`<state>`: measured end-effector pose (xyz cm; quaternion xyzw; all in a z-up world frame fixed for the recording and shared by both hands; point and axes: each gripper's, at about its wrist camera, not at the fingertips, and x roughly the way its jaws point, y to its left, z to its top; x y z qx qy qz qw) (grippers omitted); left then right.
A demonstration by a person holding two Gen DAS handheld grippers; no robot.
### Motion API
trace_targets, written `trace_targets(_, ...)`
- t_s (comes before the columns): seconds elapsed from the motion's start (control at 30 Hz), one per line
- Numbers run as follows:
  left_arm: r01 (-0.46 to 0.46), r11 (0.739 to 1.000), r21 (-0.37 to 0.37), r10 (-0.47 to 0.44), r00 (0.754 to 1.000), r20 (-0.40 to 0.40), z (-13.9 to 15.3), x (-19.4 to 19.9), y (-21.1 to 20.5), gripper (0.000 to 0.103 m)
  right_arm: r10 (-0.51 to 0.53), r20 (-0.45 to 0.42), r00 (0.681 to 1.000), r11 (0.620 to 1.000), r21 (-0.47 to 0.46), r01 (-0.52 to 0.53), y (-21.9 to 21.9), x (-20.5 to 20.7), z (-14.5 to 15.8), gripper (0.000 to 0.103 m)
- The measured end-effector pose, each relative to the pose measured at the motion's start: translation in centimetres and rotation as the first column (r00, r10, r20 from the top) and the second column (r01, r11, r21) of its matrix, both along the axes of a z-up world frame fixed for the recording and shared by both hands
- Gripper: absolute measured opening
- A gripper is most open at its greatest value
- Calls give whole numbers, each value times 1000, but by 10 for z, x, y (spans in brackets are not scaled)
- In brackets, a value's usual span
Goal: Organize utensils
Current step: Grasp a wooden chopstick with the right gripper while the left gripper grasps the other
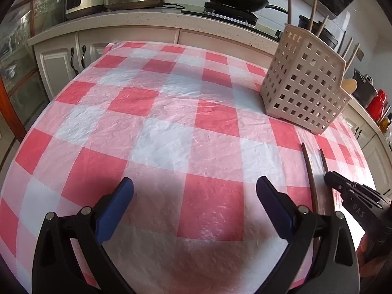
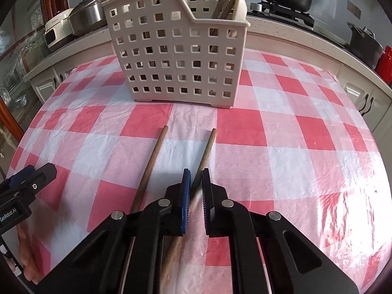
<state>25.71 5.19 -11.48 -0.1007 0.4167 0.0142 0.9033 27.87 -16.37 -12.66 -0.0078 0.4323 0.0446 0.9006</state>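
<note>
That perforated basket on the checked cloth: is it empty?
Not empty. The basket holds several wooden utensils, their handles sticking out above its rim.

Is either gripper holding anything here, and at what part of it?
The right gripper is shut on the right-hand wooden chopstick, partway along its shaft; its far end still rests on the tablecloth. The left gripper is open and empty.

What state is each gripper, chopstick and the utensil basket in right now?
Right gripper: shut on the right chopstick.
Left gripper: open, nothing between its fingers.
Right chopstick: clamped between the pads.
Left chopstick: lying loose on the tablecloth.
Utensil basket: upright, wooden utensils standing in it.
</note>
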Motion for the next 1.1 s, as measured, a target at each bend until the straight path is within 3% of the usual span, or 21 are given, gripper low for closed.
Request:
trace_targets(0.17, 43, 997, 70, -45, 999, 27, 7, -2, -19, 97, -16, 5, 1000, 1000, 23, 16, -19, -6, -1, 5)
trace_targets(0.37, 156, 984, 84, -160, 986, 39, 17, 5, -66, 97, -25, 4, 1000, 998, 62, 24, -36, -10, 0, 5)
trace_targets(0.47, 211, 969, 129, -218, 975, 43, 16, 13, -94, 83, -27, 0, 1000, 997, 76, 27, -43, -11, 0, 5)
trace_targets(0.6, 289, 948, 132, -290, 957, -16, 5, 27, -122, 62, -38, -5, 999, 995, 94, 39, -57, -13, -1, 5)
trace_targets(1.1, 316, 930, 187, -314, 948, -44, -5, 44, -153, 52, -16, 10, 1000, 993, 117, 14, -67, -13, -2, 6)
